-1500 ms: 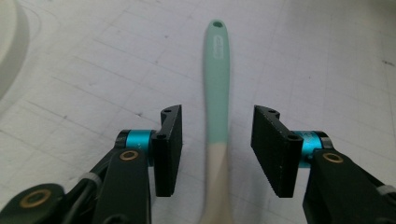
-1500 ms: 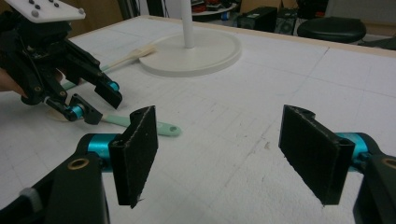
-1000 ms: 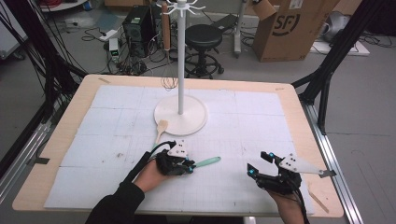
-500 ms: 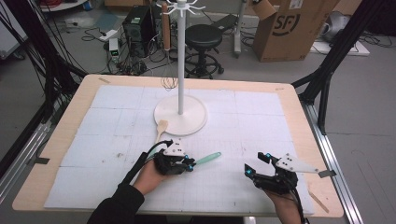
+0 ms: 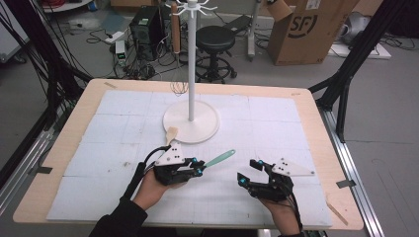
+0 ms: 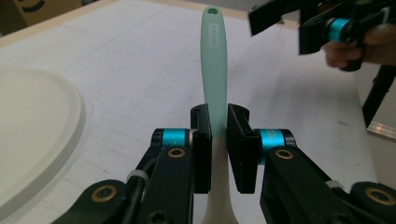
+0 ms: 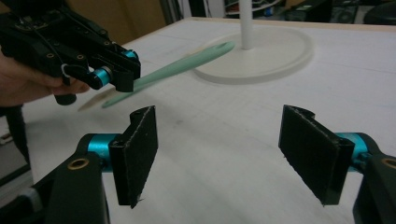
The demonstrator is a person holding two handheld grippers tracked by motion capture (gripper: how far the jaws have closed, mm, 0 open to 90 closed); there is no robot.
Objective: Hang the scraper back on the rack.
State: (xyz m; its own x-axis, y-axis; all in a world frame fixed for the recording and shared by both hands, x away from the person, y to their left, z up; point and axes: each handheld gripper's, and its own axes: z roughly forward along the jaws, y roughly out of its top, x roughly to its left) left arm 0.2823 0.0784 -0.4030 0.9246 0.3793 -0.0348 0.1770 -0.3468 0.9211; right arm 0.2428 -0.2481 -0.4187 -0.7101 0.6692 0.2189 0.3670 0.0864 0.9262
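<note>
A spatula with a mint-green handle point(image 5: 221, 158) is clamped in my left gripper point(image 5: 197, 168), held just above the white mat. In the left gripper view the jaws point(image 6: 218, 135) press on it where the green handle point(image 6: 214, 60) meets its cream neck, and the handle's holed end points away. My right gripper point(image 5: 248, 173) hovers to the right of the handle's tip, a short gap away, with its jaws wide apart and nothing between them. In the right gripper view the pads point(image 7: 140, 149) frame bare mat, with the green handle point(image 7: 187, 65) beyond.
A white stand's round base point(image 5: 190, 121) and pole point(image 5: 190, 74) rise at the table's middle; a wooden-handled whisk point(image 5: 176, 39) hangs from its hooks. A pale wooden piece point(image 5: 171, 134) lies by the base. A cardboard box point(image 5: 306, 29) and a stool point(image 5: 215, 39) stand beyond the table.
My right gripper has moved left toward the spatula's handle tip. My left gripper has lifted slightly with the spatula still in it.
</note>
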